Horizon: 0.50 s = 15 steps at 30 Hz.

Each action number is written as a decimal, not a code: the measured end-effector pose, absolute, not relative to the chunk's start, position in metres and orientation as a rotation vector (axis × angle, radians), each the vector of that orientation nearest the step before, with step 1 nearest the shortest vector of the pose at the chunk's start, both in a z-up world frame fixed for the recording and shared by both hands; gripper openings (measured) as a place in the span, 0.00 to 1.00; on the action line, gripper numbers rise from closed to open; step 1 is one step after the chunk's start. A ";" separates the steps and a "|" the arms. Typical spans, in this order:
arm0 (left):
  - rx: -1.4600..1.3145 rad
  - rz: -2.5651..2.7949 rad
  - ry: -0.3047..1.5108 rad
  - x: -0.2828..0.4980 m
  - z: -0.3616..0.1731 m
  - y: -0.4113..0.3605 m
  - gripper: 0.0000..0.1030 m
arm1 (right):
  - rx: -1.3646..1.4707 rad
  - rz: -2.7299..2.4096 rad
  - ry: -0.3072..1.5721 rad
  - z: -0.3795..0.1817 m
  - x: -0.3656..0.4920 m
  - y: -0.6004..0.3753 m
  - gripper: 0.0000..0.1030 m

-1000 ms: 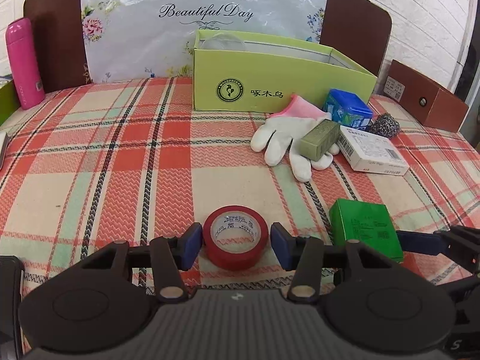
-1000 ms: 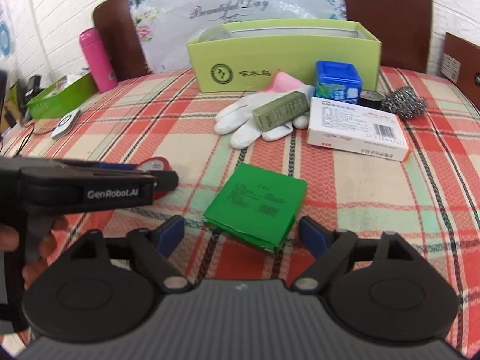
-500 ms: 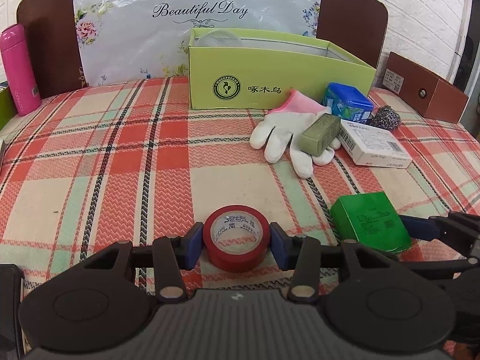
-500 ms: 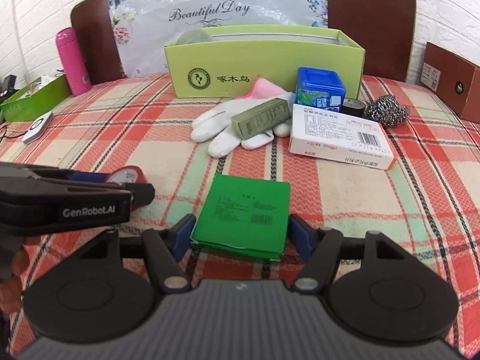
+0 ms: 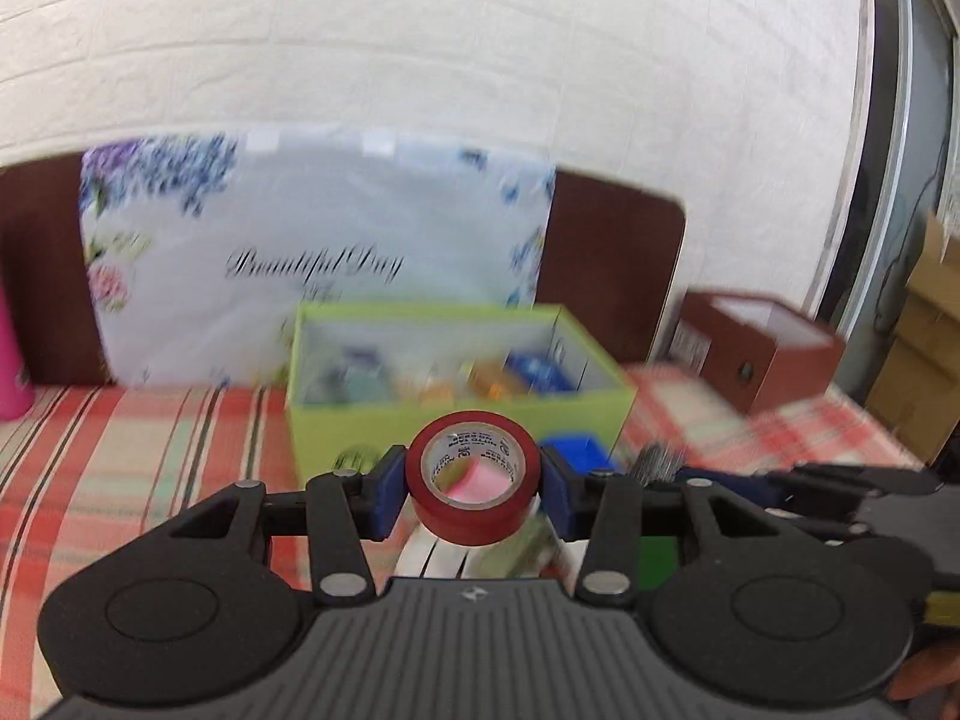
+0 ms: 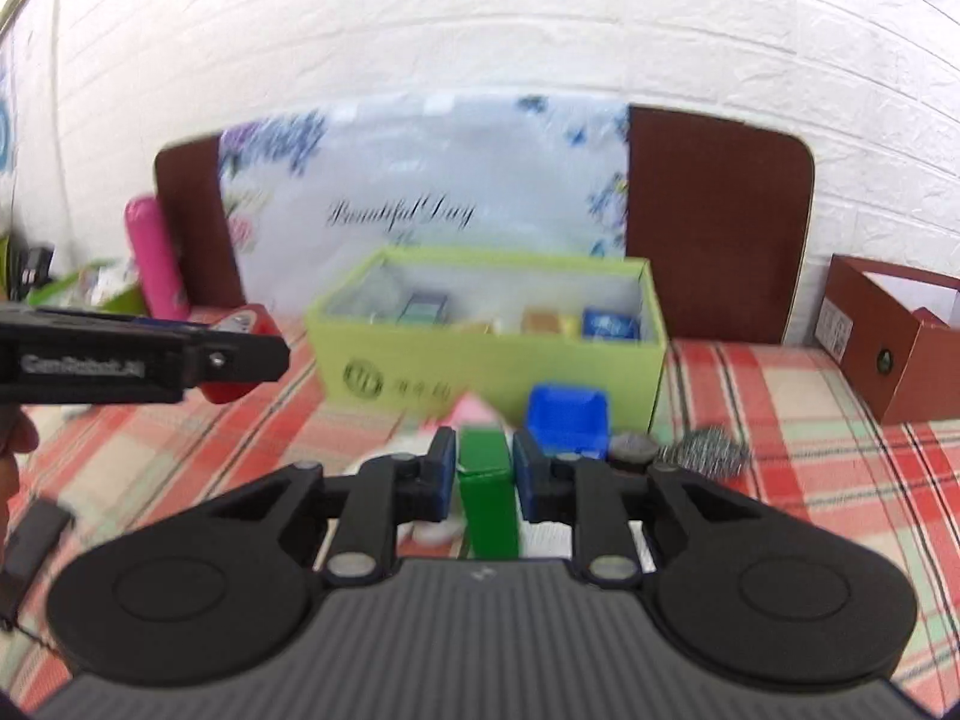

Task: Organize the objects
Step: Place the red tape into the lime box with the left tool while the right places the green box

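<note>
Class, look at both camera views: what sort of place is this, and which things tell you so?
Probably a room at home: a table under a plaid cloth, a white brick wall, and a green box holding small household goods.

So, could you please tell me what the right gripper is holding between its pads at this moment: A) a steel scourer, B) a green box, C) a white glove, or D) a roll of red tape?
B: in the right wrist view, the right gripper is clamped on the green box, gripped across its thin sides, clear of the tablecloth.
</note>
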<state>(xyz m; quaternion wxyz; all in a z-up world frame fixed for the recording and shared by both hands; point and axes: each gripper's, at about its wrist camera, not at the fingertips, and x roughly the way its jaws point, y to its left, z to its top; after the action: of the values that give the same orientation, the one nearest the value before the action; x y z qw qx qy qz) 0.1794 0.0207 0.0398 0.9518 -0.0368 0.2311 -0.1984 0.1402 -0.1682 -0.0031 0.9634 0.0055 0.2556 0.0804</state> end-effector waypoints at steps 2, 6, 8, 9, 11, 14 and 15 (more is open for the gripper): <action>-0.081 -0.410 0.453 0.195 0.050 0.014 0.47 | 0.008 0.137 0.507 0.004 0.159 -0.177 0.18; -0.082 -0.408 0.468 0.202 0.039 0.014 0.47 | 0.074 0.118 0.511 -0.009 0.160 -0.206 0.46; -0.100 -0.394 0.508 0.207 0.023 0.015 0.47 | 0.056 0.083 0.545 -0.028 0.153 -0.210 0.66; -0.113 -0.391 0.535 0.210 0.016 0.016 0.47 | 0.045 0.083 0.582 -0.040 0.152 -0.208 0.66; -0.123 -0.400 0.571 0.212 0.006 0.016 0.47 | 0.057 0.113 0.651 -0.059 0.147 -0.201 0.67; -0.095 -0.401 0.571 0.205 0.002 0.018 0.47 | 0.020 0.209 0.702 -0.079 0.126 -0.187 0.85; -0.088 -0.398 0.569 0.204 0.001 0.019 0.47 | -0.012 0.217 0.707 -0.085 0.119 -0.182 0.86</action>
<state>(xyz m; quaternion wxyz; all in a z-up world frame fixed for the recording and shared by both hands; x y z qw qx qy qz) 0.2039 0.0190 0.0014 0.9393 -0.0433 0.2790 -0.1949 0.1194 -0.1818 -0.0847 0.9324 -0.0059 0.3454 0.1060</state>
